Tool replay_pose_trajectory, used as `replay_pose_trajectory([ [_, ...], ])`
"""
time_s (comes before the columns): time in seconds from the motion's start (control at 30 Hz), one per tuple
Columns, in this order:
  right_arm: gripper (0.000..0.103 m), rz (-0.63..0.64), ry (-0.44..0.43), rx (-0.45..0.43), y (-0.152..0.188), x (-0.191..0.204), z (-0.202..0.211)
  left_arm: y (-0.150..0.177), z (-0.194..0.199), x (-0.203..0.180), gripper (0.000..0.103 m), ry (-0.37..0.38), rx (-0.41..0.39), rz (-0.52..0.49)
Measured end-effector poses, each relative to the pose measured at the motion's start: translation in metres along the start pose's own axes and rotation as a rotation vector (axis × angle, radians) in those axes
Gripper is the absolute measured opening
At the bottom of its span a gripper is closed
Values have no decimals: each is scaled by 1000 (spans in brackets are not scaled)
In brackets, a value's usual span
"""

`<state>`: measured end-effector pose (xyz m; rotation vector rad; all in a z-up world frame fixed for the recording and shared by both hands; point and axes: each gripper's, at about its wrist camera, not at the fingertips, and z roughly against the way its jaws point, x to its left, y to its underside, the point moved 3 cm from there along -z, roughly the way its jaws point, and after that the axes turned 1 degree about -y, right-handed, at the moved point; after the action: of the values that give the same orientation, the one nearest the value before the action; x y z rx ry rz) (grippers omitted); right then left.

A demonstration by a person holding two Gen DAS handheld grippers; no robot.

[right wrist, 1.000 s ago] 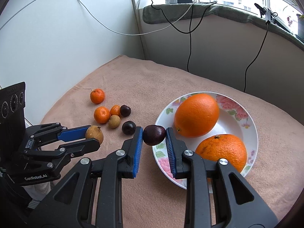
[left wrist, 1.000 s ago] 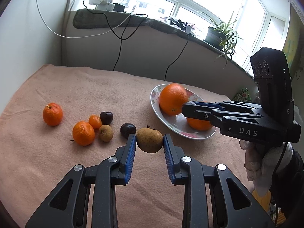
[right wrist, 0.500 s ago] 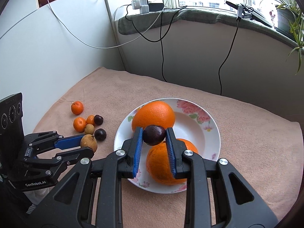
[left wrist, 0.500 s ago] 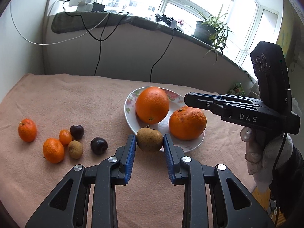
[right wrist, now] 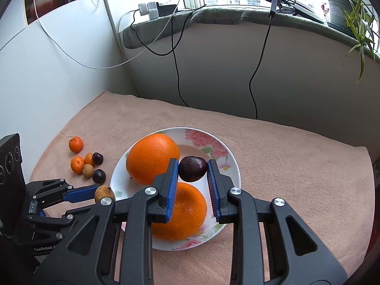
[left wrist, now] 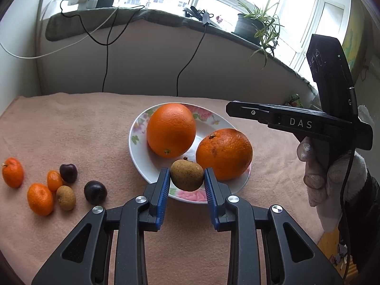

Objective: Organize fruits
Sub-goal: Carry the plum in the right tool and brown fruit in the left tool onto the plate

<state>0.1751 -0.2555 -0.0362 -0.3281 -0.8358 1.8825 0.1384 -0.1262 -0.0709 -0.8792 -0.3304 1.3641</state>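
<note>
A floral white plate (left wrist: 139,147) (right wrist: 228,156) on the pink cloth holds two large oranges (left wrist: 171,129) (left wrist: 224,154). My left gripper (left wrist: 187,182) is shut on a brown kiwi-like fruit (left wrist: 187,175) and holds it over the plate's near rim; it also shows in the right wrist view (right wrist: 104,193). My right gripper (right wrist: 192,173) is shut on a dark plum (right wrist: 192,168) above the plate, between the two oranges (right wrist: 152,161) (right wrist: 187,211). Seen from the left wrist, the right gripper's fingers (left wrist: 273,116) hover over the plate's right side.
Left of the plate lie small fruits: three mandarins (left wrist: 13,172) (left wrist: 40,199) (left wrist: 54,180), a small brown fruit (left wrist: 66,197) and two dark plums (left wrist: 68,173) (left wrist: 95,192). A wall with hanging cables (right wrist: 175,71) and a sill with a potted plant (left wrist: 251,27) stand behind.
Both grippers have moved right from the loose fruit to the plate, each carrying its fruit. The plum now hangs over the plate's middle and the brown fruit over its near rim.
</note>
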Motion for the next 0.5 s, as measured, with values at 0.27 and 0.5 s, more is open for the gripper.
replay_pose_trajectory([
  [0.27,26,-24,7,25,-2,-13,-13,-2,-6,-4,28,-5,7,-13],
  [0.5,26,-32,3,42,-1,-16,-20,-3,-10,-5,28,-5,13,-18],
])
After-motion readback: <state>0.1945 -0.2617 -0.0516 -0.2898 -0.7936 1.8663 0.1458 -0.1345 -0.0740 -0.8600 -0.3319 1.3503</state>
